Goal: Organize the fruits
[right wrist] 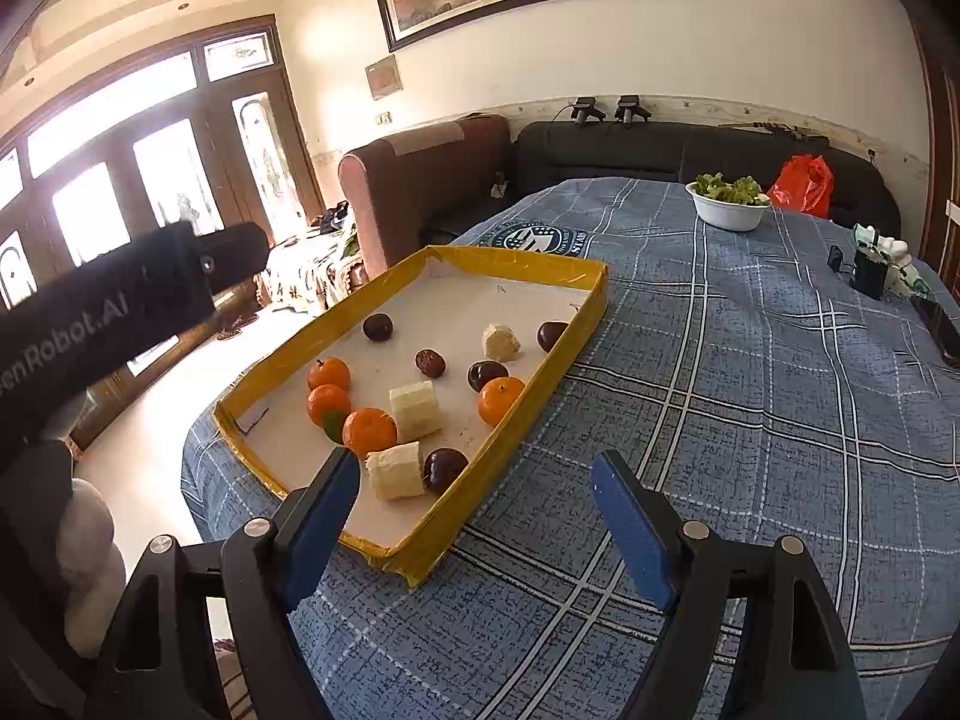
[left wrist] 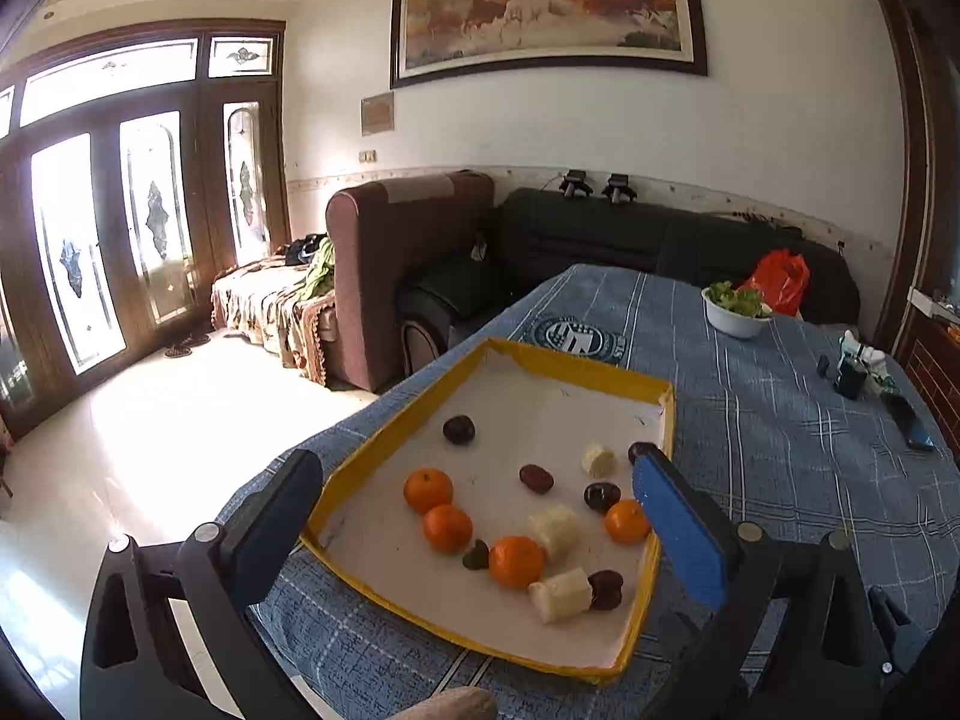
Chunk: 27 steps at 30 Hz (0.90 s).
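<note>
Nearest, left gripper [left wrist: 480, 531] spread wide, holding nothing, hovering over the near end of the yellow-rimmed tray [left wrist: 354, 447]; fingers [left wrist: 684, 531] straddling the tray's width, right one over the tray's right rim. Between them, inside the tray: banana chunk [left wrist: 561, 594] touching a dark plum [left wrist: 606, 588] closest in, then four oranges [left wrist: 516, 561], more banana pieces and dark fruits scattered farther back.

Right gripper [right wrist: 474, 534] likewise spread and empty, hanging above the blue plaid tablecloth [right wrist: 750, 420] at the tray's near corner; left finger [right wrist: 321, 531] overlapping the tray's near rim, right finger over bare cloth well right of the tray. Just past the left fingertip, the same banana chunk [right wrist: 396, 471] and plum [right wrist: 444, 468]; the whole fruit cluster up and left of this gripper's gap.

Farther back on the table, white bowl of greens [right wrist: 726, 207]; behind it, red bag [right wrist: 804, 183] and dark sofa [right wrist: 630, 153].
</note>
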### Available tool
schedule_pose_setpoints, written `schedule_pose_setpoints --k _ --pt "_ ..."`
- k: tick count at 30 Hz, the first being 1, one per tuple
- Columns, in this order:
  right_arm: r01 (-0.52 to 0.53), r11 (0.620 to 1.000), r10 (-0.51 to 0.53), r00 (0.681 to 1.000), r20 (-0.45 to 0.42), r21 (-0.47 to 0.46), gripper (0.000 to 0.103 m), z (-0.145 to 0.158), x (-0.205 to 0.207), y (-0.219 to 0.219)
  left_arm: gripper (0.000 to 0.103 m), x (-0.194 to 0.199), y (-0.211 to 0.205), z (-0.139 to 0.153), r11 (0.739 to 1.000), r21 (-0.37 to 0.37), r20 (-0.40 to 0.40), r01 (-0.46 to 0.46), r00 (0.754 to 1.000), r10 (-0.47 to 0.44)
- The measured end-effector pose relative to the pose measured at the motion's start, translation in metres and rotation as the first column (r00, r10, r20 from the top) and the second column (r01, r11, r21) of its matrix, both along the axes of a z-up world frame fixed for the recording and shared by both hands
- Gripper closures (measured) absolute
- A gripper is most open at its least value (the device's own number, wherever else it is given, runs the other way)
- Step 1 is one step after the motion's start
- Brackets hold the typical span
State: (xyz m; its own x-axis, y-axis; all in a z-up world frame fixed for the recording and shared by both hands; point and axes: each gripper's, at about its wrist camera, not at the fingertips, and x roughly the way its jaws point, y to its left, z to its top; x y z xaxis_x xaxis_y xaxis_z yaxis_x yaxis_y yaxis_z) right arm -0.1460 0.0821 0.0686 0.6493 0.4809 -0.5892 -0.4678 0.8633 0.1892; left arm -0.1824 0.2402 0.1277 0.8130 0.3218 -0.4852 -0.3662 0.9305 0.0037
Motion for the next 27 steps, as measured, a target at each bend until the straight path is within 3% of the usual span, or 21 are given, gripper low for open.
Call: schedule_pose_setpoints --k 5,11,16,27 --pt "0.013 1.000 -0.014 1.000 -0.026 -0.028 0.019 -0.005 0.001 0.005 0.000 0.012 0.010 -0.027 0.999 -0.042 -0.112 -0.007 0.994 0.003" --pt "0.018 0.997 -0.021 0.999 -0.046 -0.069 0.018 -0.010 0.003 0.010 0.000 0.016 0.015 -0.043 0.996 -0.086 -0.173 0.002 0.985 -0.017" --pt "0.022 0.997 -0.026 0.998 -0.052 -0.075 0.018 -0.011 0.001 0.009 0.000 0.021 0.015 -0.053 0.985 -0.168 -0.212 0.025 0.975 -0.061" --pt "0.020 0.996 -0.024 0.998 -0.058 -0.082 0.018 -0.011 -0.002 0.010 0.000 0.017 0.010 -0.056 0.985 -0.171 -0.236 0.025 0.969 -0.066"
